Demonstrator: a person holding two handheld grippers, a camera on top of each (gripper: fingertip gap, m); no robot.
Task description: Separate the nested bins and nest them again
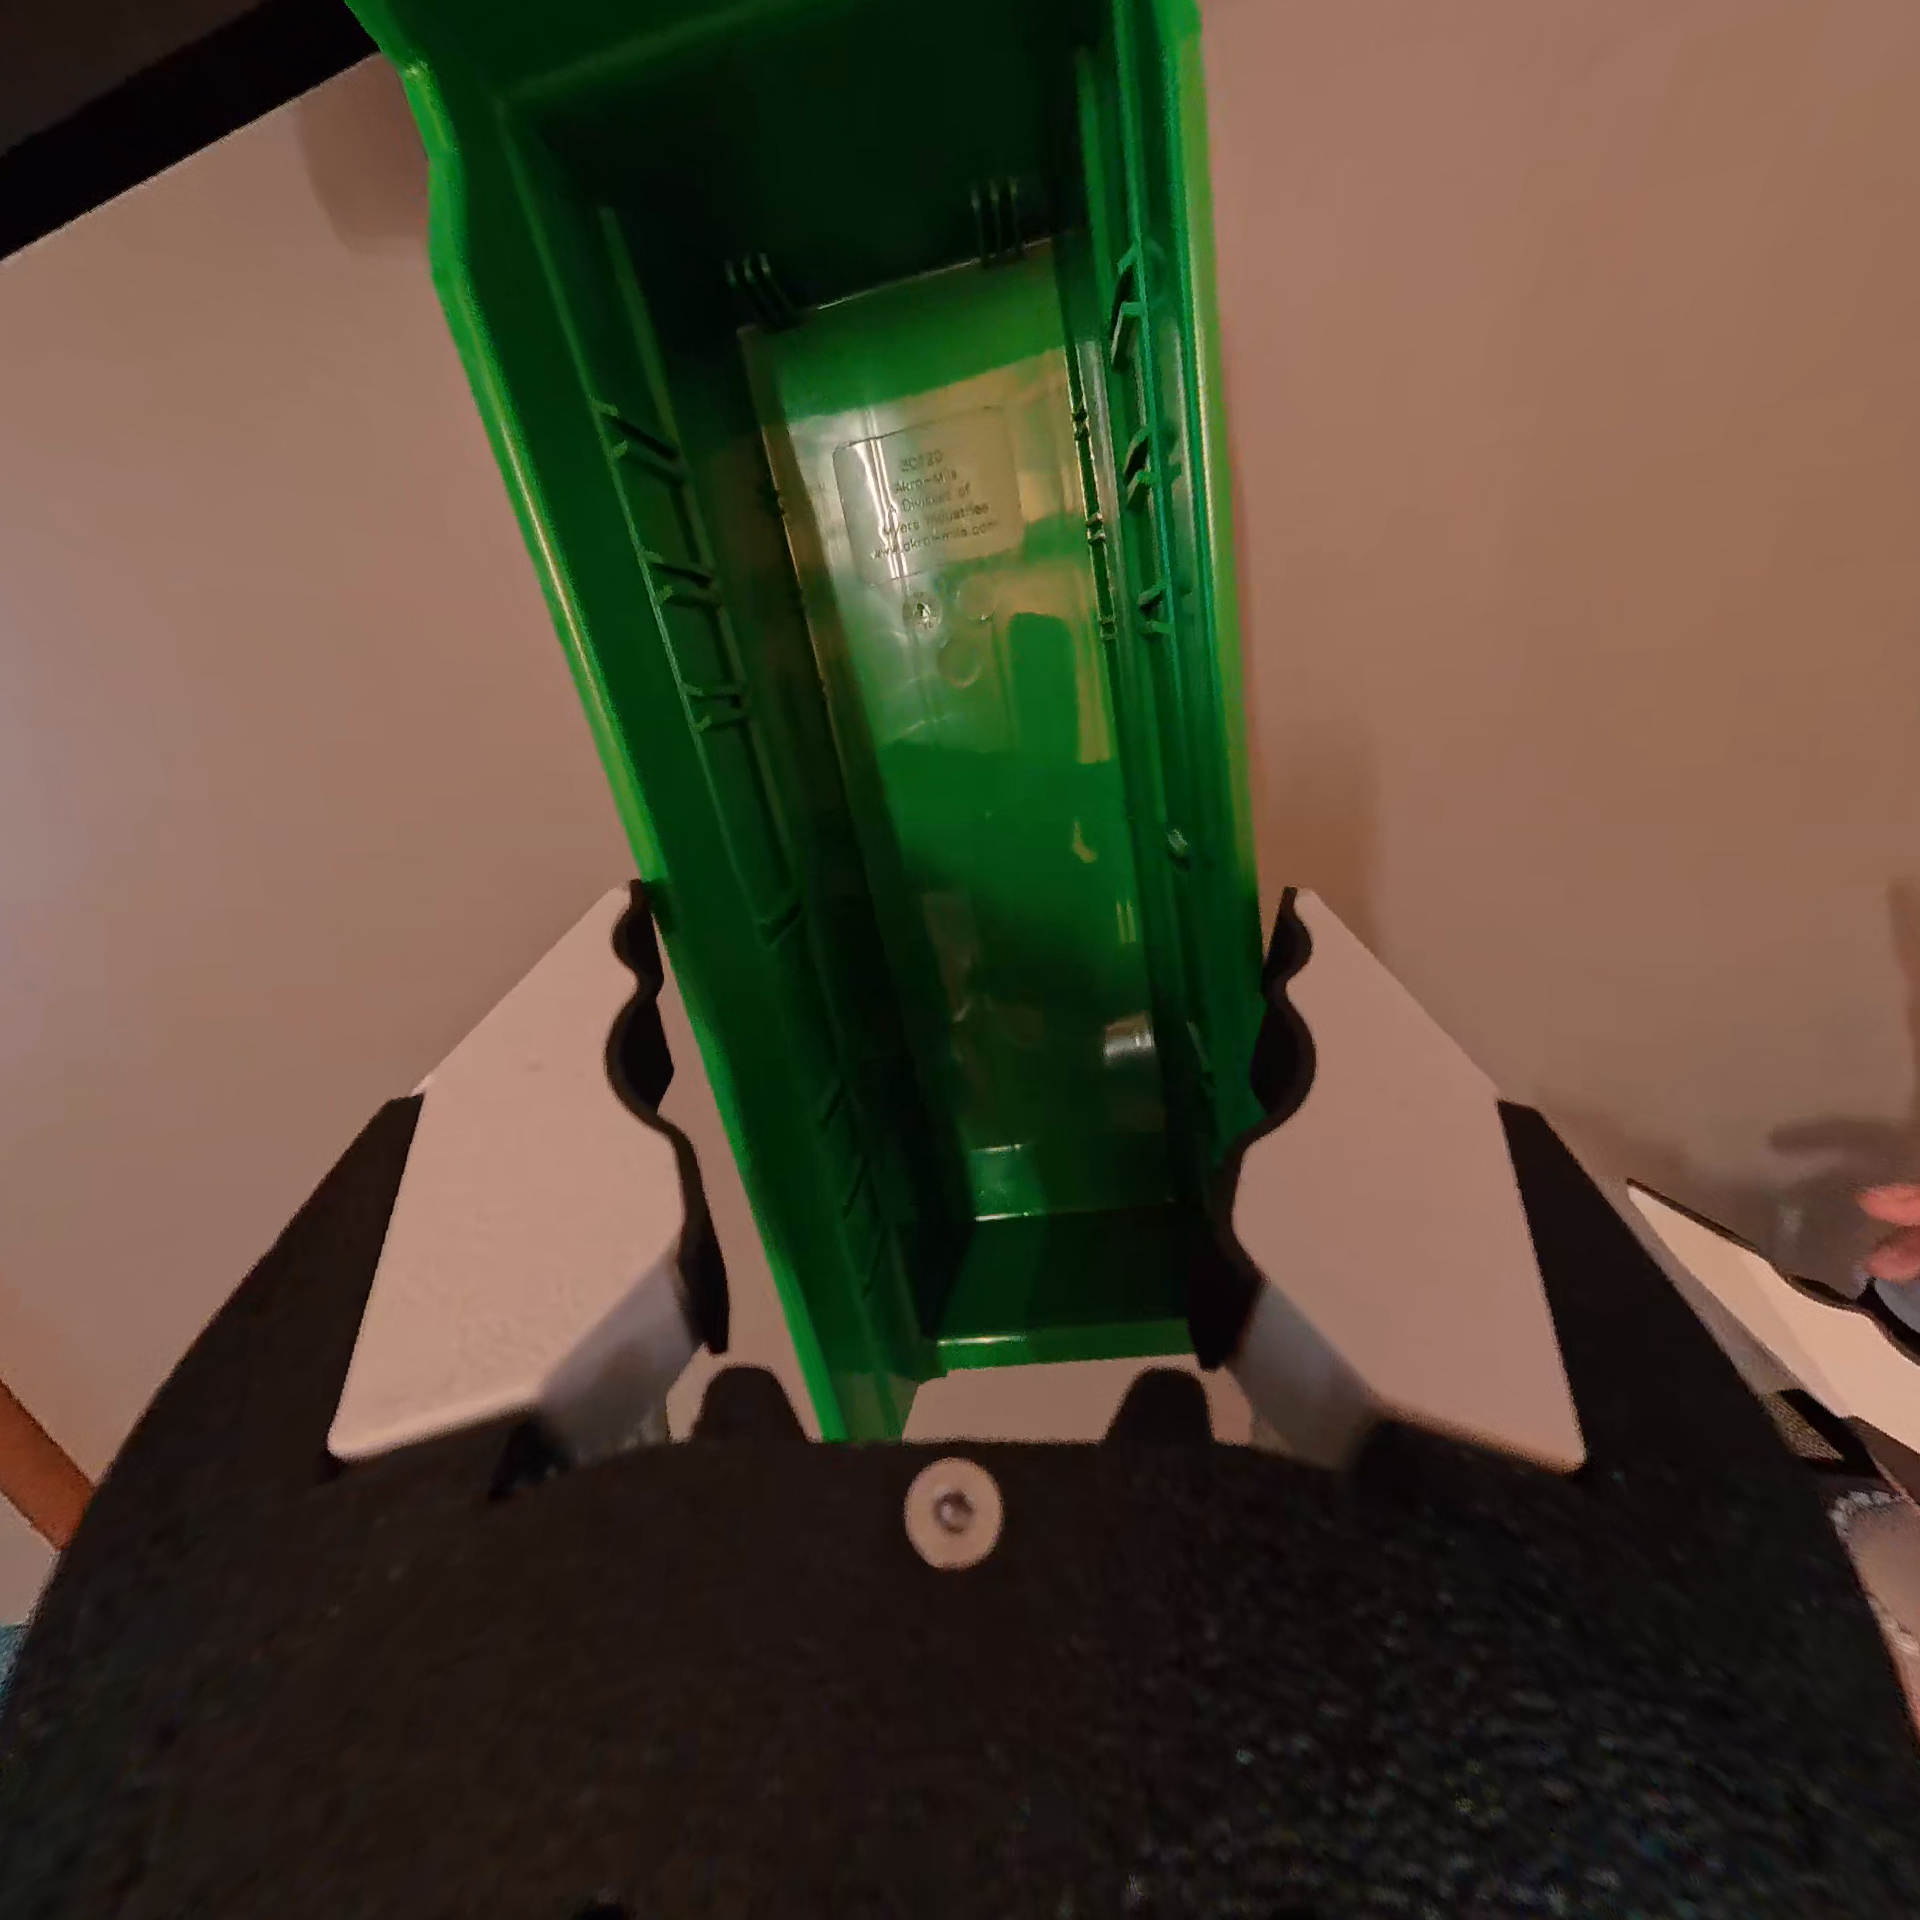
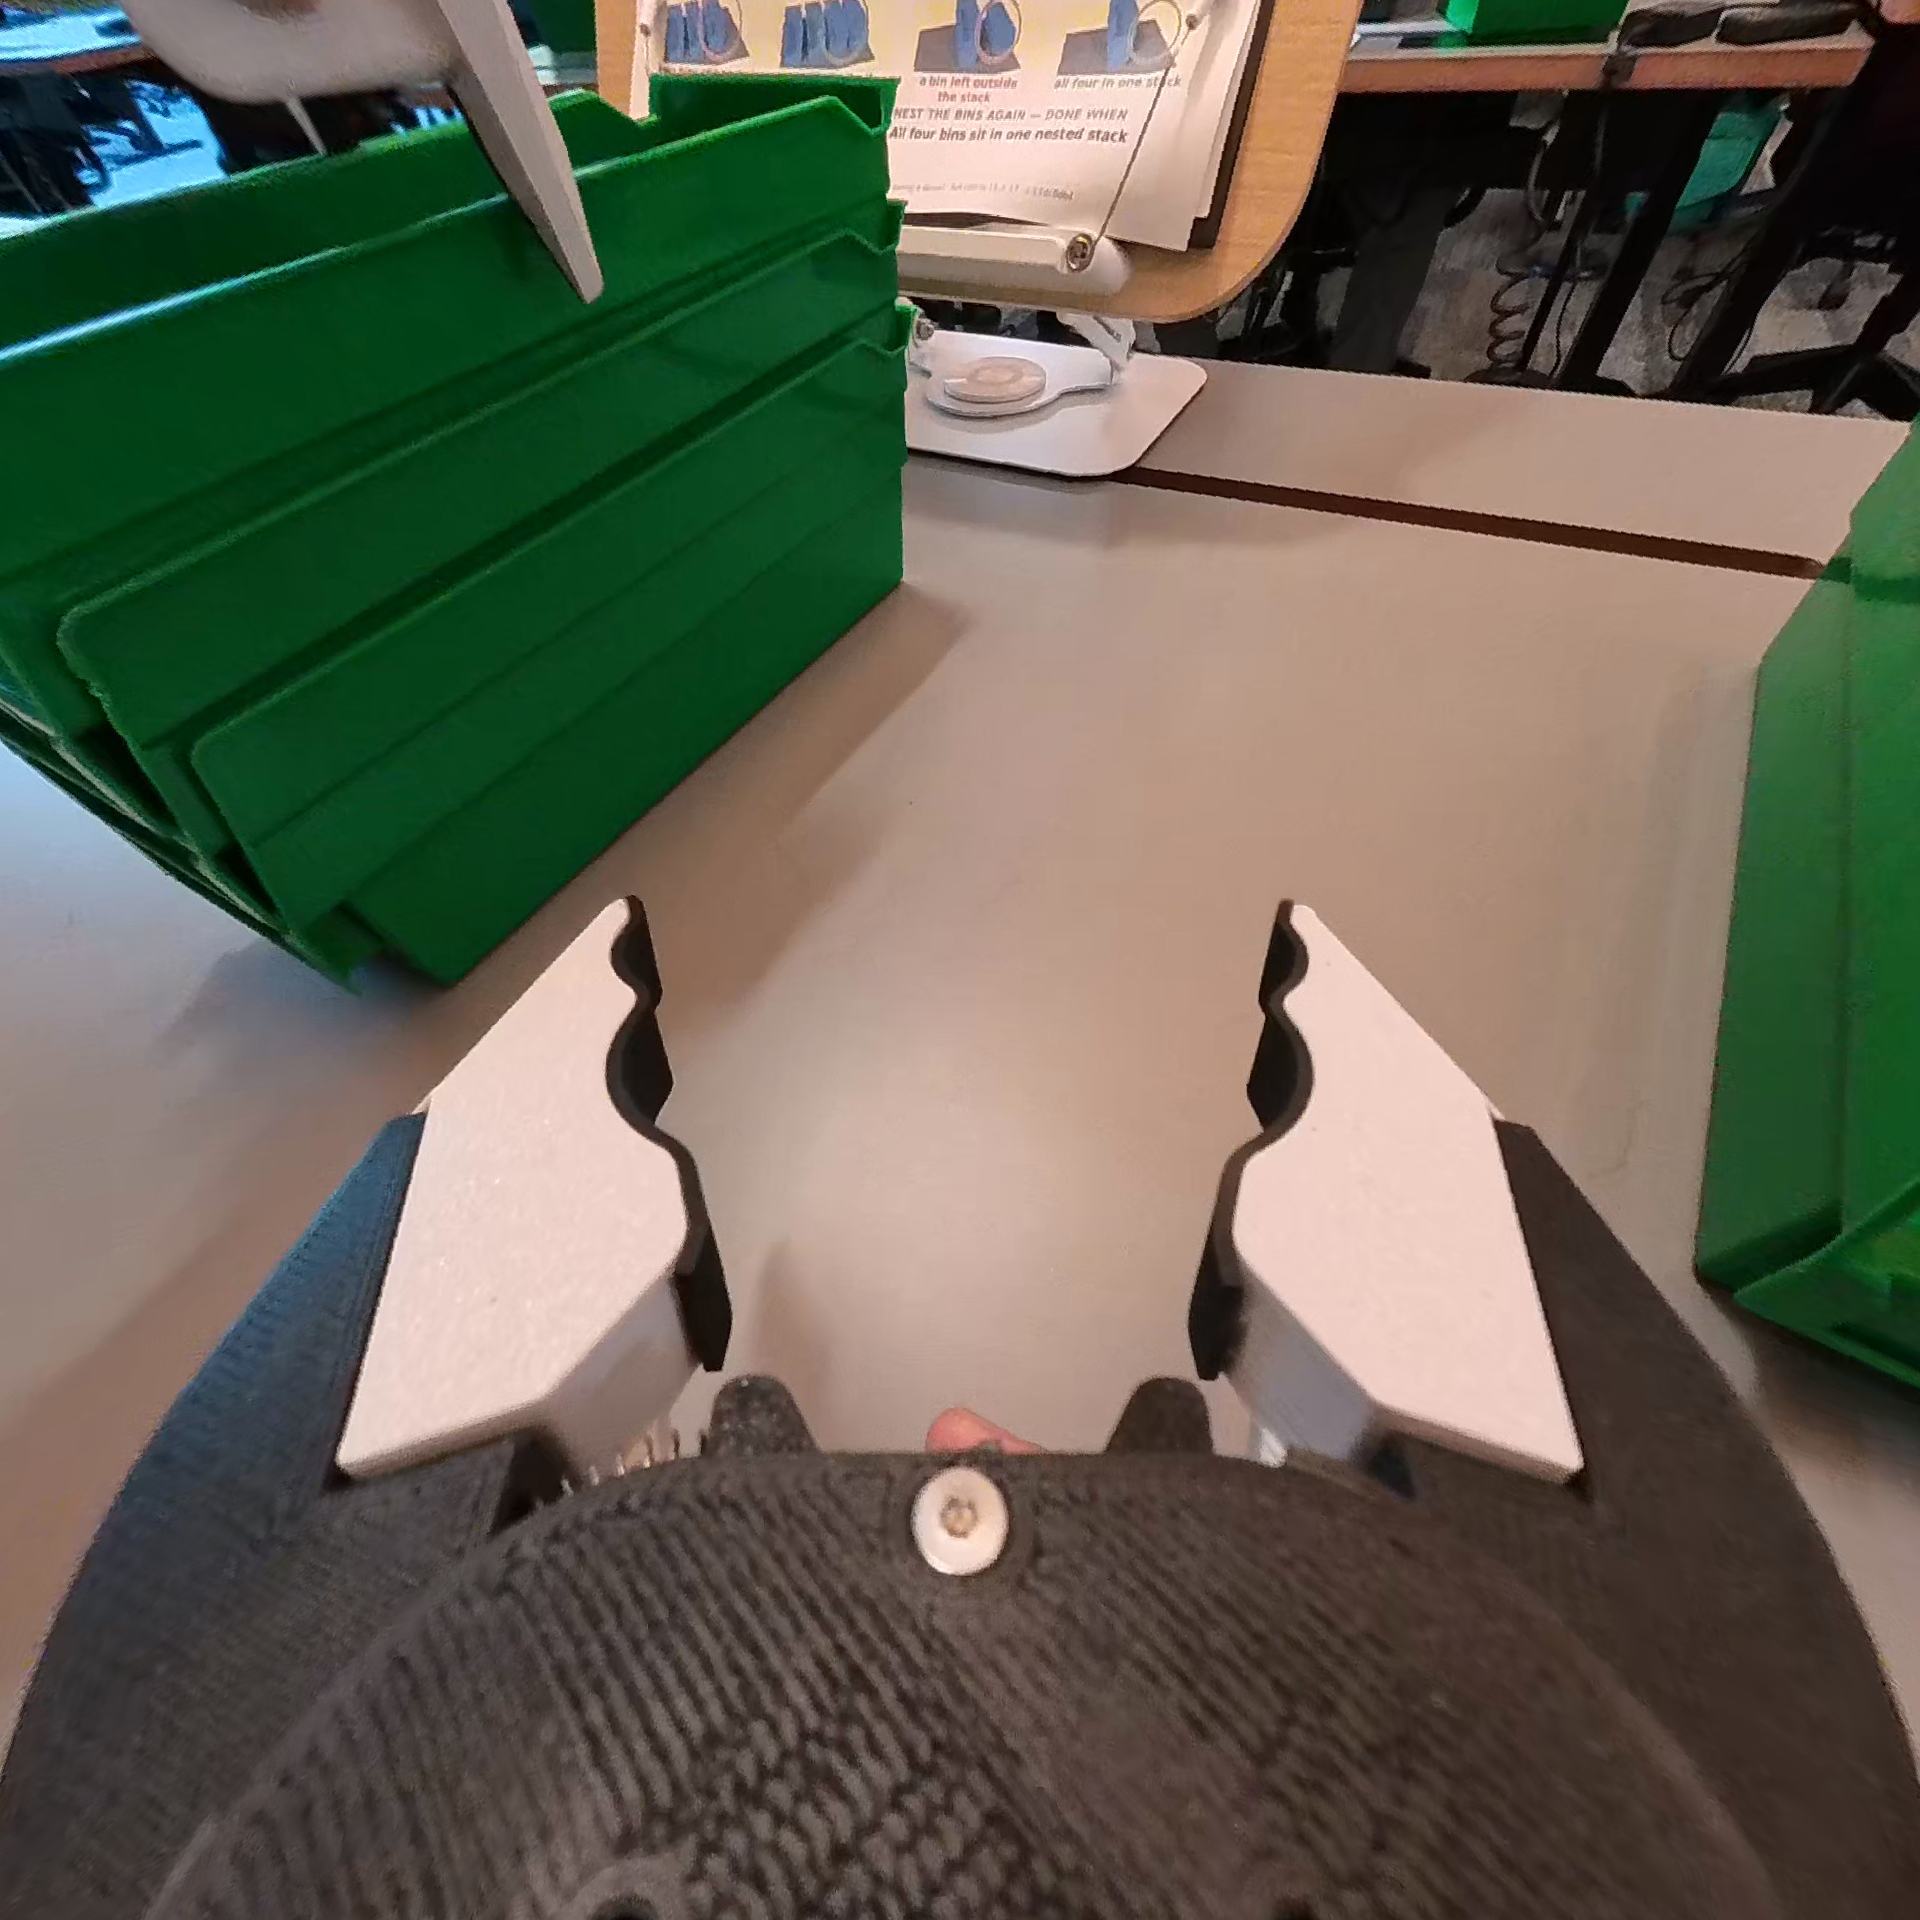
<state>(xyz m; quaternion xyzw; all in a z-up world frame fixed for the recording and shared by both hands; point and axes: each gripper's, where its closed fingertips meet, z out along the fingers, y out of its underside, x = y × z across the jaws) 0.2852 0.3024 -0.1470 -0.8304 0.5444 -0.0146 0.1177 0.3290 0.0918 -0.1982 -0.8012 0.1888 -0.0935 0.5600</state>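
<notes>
Green bin (image 1: 935, 727) is sitting clamped in the left claw (image 1: 956, 1091), stretching toward twelve o'clock, while the right claw (image 2: 961, 1122) is hovering released over the desk (image 2: 1143, 727).

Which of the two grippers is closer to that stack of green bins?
Left. The left gripper straddles the top bin of the nested green bins; the right gripper hangs open over the table, apart from them.

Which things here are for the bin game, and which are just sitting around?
For the job:
- stacked green bins
- single green bin
- left tongs
- right tongs

Just there:
- instruction sheet on a stand
- grey table
</notes>
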